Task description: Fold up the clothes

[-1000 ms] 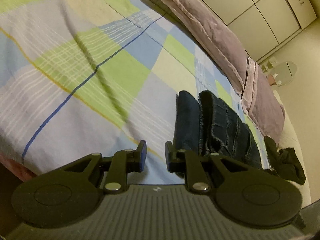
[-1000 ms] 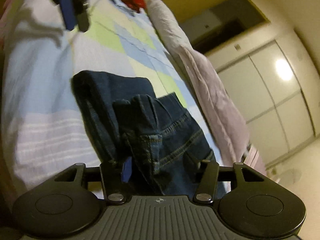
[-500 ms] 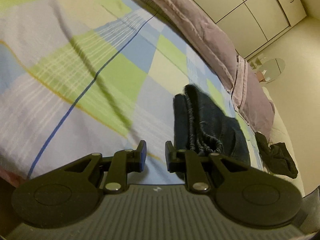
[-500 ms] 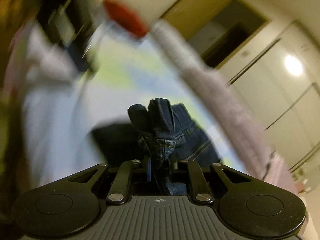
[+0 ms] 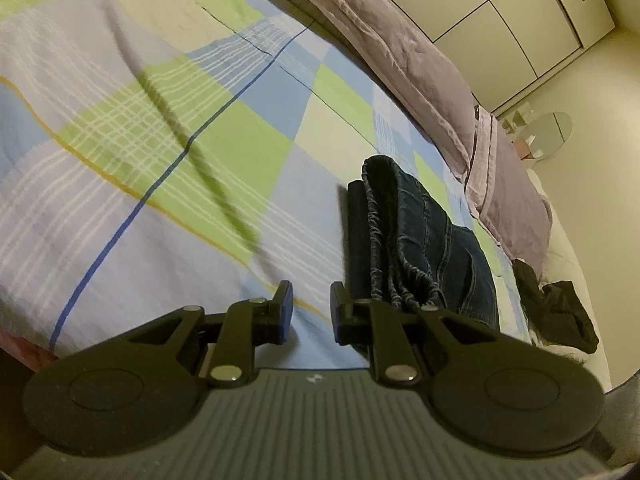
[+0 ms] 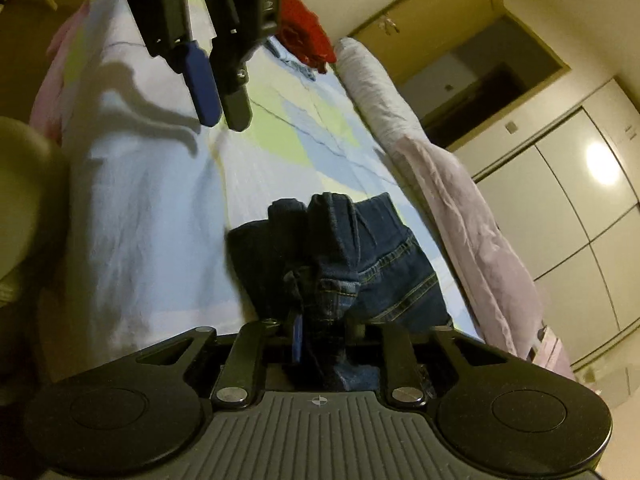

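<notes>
1. The right tongs (image 6: 320, 338) are clamped on a bunched edge of the dark jeans (image 6: 344, 264), which lie folded on the bed (image 6: 152, 216).
2. The left tongs (image 5: 311, 308) hold nothing, with a small gap between their tips; they hang above the checked sheet, just left of the jeans (image 5: 416, 240) (seen from the right wrist, they hover further up the bed (image 6: 222, 120)).
3. Beyond, a mauve duvet (image 5: 400, 48) runs along the bed's far side.
4. A red garment (image 6: 304, 36) sits at the far end.

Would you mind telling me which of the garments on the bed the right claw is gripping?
The folded jeans: dark blue denim bunched between the right claw. The red garment lies far up the bed, and the black one sits at the bed's edge, both untouched.
</notes>
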Demonstrator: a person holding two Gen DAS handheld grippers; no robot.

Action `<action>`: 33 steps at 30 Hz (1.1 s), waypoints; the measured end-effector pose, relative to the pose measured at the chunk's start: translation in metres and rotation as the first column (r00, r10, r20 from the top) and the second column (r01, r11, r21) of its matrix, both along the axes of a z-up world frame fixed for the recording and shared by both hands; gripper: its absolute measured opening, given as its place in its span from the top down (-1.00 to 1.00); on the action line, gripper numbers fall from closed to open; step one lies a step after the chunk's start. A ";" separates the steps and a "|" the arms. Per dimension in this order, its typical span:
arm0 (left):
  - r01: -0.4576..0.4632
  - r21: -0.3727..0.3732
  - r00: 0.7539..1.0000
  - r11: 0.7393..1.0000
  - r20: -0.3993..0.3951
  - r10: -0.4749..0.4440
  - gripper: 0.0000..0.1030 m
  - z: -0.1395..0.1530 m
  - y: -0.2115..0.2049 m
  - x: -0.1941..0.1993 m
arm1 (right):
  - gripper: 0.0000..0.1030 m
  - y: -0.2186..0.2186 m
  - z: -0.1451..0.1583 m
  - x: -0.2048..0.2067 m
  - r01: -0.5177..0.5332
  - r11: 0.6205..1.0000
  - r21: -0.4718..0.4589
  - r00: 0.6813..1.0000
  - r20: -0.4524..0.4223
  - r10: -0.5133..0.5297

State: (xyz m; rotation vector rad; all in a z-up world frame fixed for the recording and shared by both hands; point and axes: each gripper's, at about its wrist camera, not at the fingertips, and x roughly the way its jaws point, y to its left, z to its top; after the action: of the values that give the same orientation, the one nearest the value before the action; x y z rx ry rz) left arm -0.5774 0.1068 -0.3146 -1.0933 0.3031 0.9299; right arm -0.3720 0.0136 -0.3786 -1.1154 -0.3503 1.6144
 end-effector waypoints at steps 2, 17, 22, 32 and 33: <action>0.008 0.021 1.000 1.000 -0.012 -0.008 0.71 0.008 -0.002 0.003 | 0.35 0.001 0.010 0.004 0.017 1.000 -0.008 0.999 -0.037 -0.017; 0.423 0.256 0.864 0.869 -0.404 -0.301 0.90 0.050 -0.020 0.140 | 0.27 -0.054 0.076 0.177 0.497 0.834 -0.242 0.441 -0.757 -0.482; 0.469 0.258 0.761 0.844 -0.603 -0.239 0.91 0.012 -0.031 0.159 | 0.29 -0.051 0.059 0.203 0.538 0.770 -0.343 0.326 -0.758 -0.565; 0.456 0.248 0.797 0.855 -0.540 -0.269 0.94 0.047 -0.011 0.162 | 0.28 -0.035 0.070 0.211 0.525 0.771 -0.359 0.346 -0.738 -0.579; 0.458 0.256 0.804 0.851 -0.528 -0.274 0.94 0.053 -0.004 0.167 | 0.28 -0.031 0.076 0.215 0.524 0.779 -0.344 0.340 -0.754 -0.562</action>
State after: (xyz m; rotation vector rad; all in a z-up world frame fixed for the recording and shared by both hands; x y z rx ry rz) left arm -0.4106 0.1029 -0.2618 -0.4089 0.6937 0.8396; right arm -0.1569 -0.0171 -0.3028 -0.2770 0.6680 1.3201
